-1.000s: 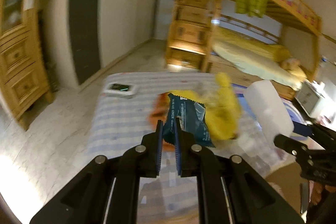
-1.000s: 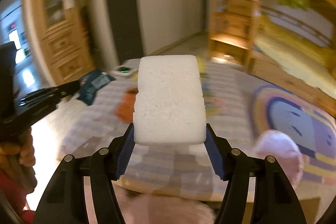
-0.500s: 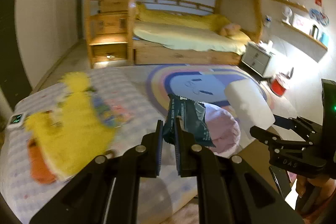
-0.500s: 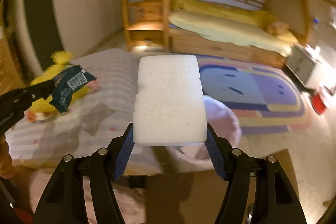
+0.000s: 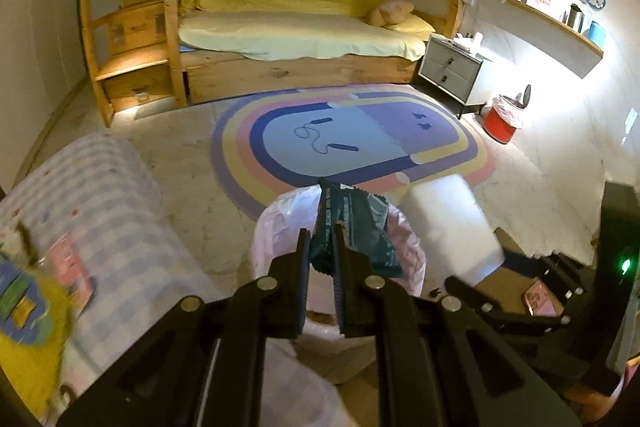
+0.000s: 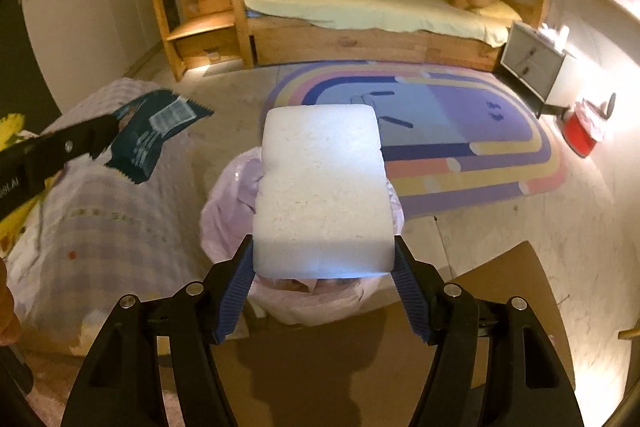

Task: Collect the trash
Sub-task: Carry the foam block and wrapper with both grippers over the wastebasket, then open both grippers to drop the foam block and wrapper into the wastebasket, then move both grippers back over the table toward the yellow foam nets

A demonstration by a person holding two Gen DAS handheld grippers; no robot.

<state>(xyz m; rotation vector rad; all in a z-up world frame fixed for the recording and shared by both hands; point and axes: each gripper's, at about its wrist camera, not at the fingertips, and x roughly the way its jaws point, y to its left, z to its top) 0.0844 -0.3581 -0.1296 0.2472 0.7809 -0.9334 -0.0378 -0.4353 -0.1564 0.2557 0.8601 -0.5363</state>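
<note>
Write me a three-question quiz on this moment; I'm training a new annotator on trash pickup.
1. True or false: the left gripper is shut on the dark snack wrapper.
2. What does the right gripper hold? A) white foam block B) plush toy C) phone
3. What lines the bin below both grippers?

Key:
1. True
2. A
3. A pale pink bag

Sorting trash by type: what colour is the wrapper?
Dark teal wrapper with a white barcode patch, clearest in the right wrist view.
</note>
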